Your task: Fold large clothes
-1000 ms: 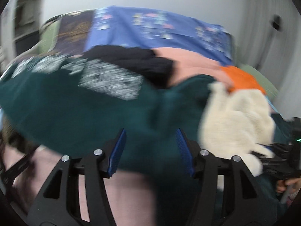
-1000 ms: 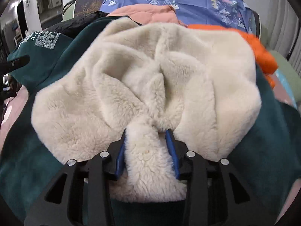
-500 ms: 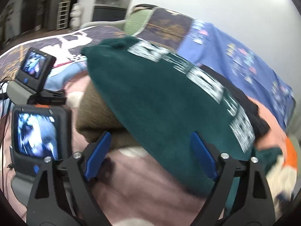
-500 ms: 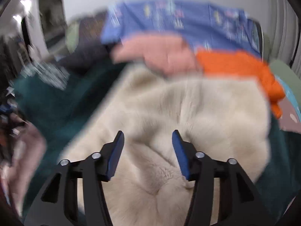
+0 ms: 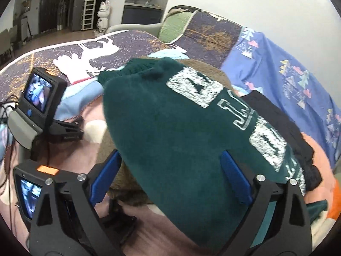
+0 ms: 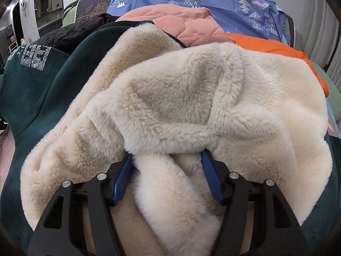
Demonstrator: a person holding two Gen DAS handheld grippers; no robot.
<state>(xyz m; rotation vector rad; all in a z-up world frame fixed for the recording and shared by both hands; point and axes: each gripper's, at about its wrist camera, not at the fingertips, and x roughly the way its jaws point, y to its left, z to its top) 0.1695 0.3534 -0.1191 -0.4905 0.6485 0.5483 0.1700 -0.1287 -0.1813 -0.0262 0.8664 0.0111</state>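
Bed (image 5: 132, 40): carried the green hoodie (image 5: 170, 128), its cream lining (image 6: 191, 98) turned up toward the near edge.
Left gripper (image 5: 170, 177): fingers wide, just opened, straddling the hoodie without pressing.
Right gripper (image 6: 166, 177): fingers half-open, just loosened around a lining fold.
Advice: regrip both hem corners evenly.

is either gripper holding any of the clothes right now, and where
Nothing is held. The left gripper stands wide open over the dark green sweatshirt; the right gripper has just been opening, its pads off the cream fleece lining between them.
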